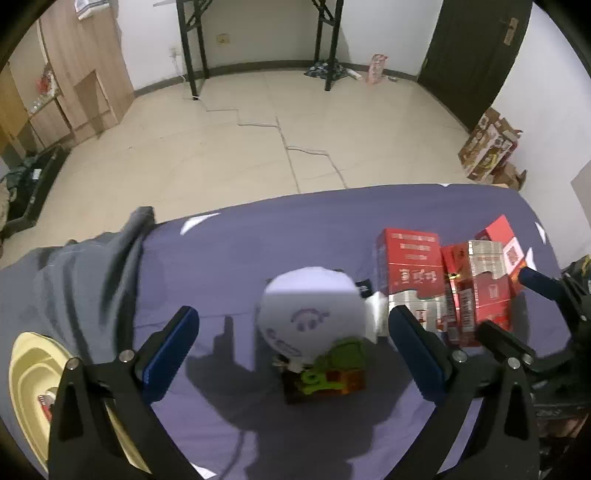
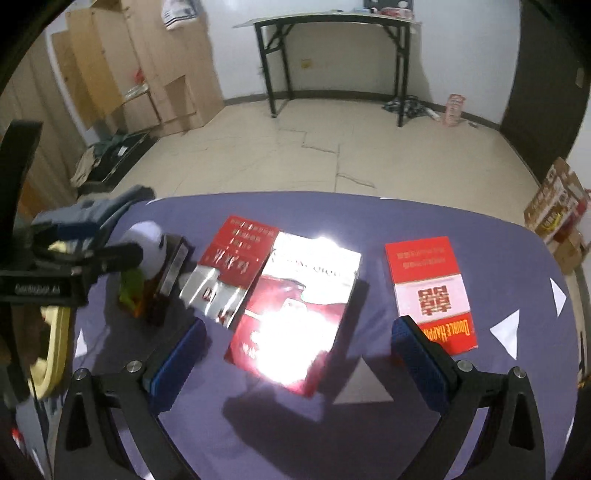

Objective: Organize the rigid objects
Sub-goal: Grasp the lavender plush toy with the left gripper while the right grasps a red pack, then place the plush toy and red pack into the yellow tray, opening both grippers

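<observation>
My left gripper (image 1: pixel 295 345) is open low over the purple table cloth (image 1: pixel 240 258). Between its blue pads stands a white round toy (image 1: pixel 310 314) with a purple headphone face, beside a green piece (image 1: pixel 343 356) on a dark amber box (image 1: pixel 325 386). In the right wrist view, my right gripper (image 2: pixel 299 354) is open around the near end of a glossy red box (image 2: pixel 295 310), which lies flat under strong glare. A red and silver box (image 2: pixel 232 266) lies to its left. A red and white box (image 2: pixel 428 288) lies to its right, touching the right finger's tip.
A pale yellow basket (image 1: pixel 29 373) sits at the table's left edge, next to a grey cloth (image 1: pixel 85 280). Beyond the table's far edge is tiled floor (image 2: pixel 332 155) with a black folding table (image 2: pixel 332 22), wooden cupboards and cardboard boxes (image 2: pixel 557 210).
</observation>
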Demonstrator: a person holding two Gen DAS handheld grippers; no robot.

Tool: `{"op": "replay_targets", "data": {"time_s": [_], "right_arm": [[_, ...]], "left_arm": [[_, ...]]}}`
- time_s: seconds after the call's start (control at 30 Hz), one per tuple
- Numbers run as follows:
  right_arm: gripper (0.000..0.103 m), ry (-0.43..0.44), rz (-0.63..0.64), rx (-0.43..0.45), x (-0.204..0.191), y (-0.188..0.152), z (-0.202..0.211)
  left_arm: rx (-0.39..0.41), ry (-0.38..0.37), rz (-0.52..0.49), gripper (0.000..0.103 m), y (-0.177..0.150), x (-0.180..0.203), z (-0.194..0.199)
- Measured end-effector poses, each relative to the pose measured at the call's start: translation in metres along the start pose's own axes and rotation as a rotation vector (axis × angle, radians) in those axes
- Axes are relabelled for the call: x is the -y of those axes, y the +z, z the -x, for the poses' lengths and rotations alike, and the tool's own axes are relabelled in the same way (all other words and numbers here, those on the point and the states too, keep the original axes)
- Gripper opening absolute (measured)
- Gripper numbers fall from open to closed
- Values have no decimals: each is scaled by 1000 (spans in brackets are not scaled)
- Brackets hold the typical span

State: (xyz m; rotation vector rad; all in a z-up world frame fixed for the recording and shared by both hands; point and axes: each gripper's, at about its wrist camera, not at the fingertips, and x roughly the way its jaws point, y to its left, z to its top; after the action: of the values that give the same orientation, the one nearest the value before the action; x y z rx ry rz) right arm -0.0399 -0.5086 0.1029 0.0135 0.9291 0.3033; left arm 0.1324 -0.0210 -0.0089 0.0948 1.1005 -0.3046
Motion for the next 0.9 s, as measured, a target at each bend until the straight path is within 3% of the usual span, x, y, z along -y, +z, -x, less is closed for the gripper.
{"op": "replay_targets", "data": {"time_s": [0.13, 0.3, 0.4, 0.67, 0.9], "right_arm": [[101, -44, -11, 10, -5, 7, -7], [72, -59, -23, -24, -8, 10, -26], [64, -59, -17, -17, -8, 10, -30], [61, -19, 44, 71, -2, 7, -1], [59, 122, 142, 135, -34, 14, 28]], "left_arm": [[-2, 17, -28, 97, 0, 7, -6], [-33, -14, -1, 61, 3, 2, -14], [-15, -25, 9, 60, 4, 2, -9], [52, -87, 35, 59, 2, -14, 34], [147, -112, 172, 59, -26, -81, 103]]}}
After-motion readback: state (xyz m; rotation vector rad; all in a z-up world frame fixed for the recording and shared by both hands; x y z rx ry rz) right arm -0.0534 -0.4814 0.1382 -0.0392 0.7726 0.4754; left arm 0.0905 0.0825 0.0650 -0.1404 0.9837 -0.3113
